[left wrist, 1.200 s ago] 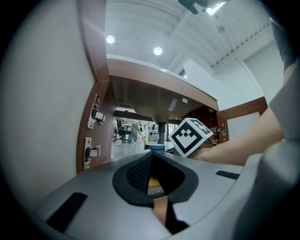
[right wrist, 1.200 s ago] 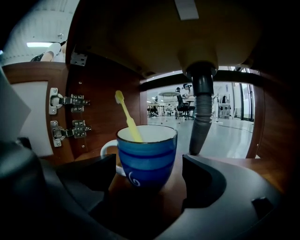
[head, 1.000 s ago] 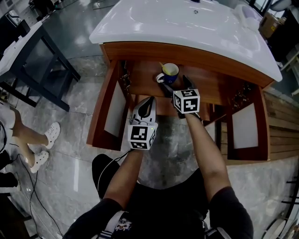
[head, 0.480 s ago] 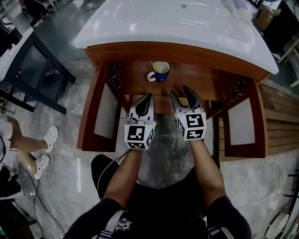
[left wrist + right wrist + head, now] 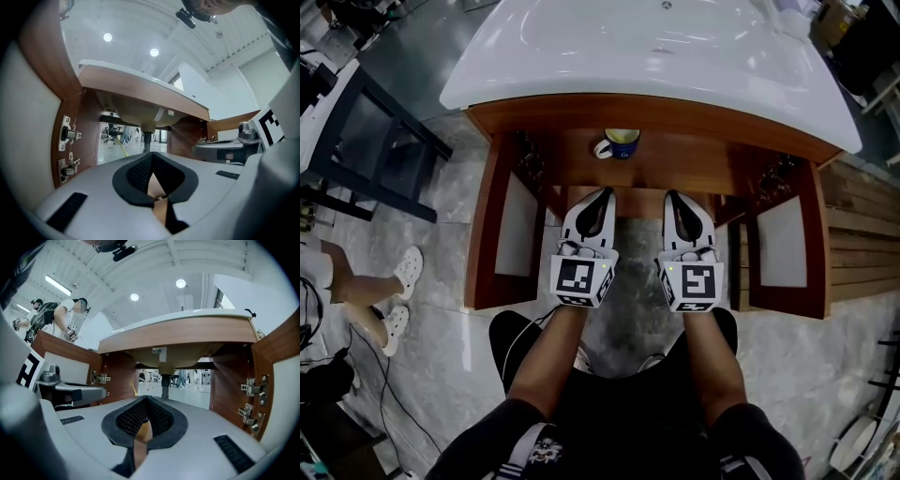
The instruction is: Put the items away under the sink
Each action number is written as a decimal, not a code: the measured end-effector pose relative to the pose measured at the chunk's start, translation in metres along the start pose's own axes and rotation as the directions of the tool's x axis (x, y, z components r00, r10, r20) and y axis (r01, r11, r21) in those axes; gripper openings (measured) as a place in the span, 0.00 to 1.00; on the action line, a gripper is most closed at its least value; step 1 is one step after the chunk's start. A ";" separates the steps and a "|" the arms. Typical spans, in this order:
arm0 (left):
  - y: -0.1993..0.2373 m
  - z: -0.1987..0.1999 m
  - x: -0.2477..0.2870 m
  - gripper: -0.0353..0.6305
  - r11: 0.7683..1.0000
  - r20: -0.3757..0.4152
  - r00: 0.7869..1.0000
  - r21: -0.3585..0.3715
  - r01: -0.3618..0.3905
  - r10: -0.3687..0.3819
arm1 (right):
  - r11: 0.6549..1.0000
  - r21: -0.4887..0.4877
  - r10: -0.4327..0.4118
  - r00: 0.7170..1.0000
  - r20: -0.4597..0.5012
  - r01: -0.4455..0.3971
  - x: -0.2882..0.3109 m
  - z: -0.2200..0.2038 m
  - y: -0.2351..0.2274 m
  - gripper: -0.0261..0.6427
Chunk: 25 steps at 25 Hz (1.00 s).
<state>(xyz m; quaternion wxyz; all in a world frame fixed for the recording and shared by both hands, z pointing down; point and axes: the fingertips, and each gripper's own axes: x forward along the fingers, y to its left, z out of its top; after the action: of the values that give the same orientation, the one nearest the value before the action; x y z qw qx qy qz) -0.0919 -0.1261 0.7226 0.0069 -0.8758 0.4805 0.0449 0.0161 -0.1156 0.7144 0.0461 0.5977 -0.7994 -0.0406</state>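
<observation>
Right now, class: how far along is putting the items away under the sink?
Done: the blue mug stands in the cabinet under the sink. In hand: nothing; left tongs shut, right tongs just closed, both empty. Left: the cabinet doors stand open; no other items visible.

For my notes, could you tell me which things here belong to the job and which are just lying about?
Job: mug in the open cabinet under the sink; left gripper, right gripper, both shut, empty.
Lying about: black table; wooden slats.
</observation>
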 end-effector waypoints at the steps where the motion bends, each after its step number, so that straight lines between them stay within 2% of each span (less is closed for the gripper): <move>1: -0.002 0.006 -0.001 0.06 1.000 -0.009 1.000 -0.005 0.004 -0.004 | 1.000 0.006 -0.008 1.000 0.002 0.008 -0.005 0.007 -0.001 0.07; 5: -0.010 0.041 -0.003 0.06 0.999 -0.053 0.998 -0.029 0.017 -0.019 | 0.999 0.028 -0.019 1.000 -0.004 0.019 -0.023 0.046 -0.005 0.07; 11: -0.024 0.123 -0.003 0.06 0.996 -0.113 0.993 -0.071 -0.044 0.035 | 0.998 0.060 -0.022 0.998 -0.064 0.026 -0.047 0.118 -0.018 0.07; 17: -0.040 0.223 -0.002 0.06 0.998 -0.134 0.991 -0.055 -0.033 0.026 | 0.997 0.074 -0.002 0.996 -0.086 0.009 -0.065 0.209 -0.031 0.07; 25: -0.072 0.353 0.005 0.06 1.000 -0.158 0.987 -0.022 -0.020 0.017 | 0.991 0.134 0.007 0.987 -0.164 0.016 -0.092 0.316 -0.064 0.07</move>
<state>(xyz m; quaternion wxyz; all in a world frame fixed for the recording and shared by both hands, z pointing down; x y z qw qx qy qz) -0.0538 -0.0718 0.3687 -0.0417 -0.8721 0.4871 -0.0189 0.0637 -0.0424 0.3910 0.0711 0.6025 -0.7925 0.0625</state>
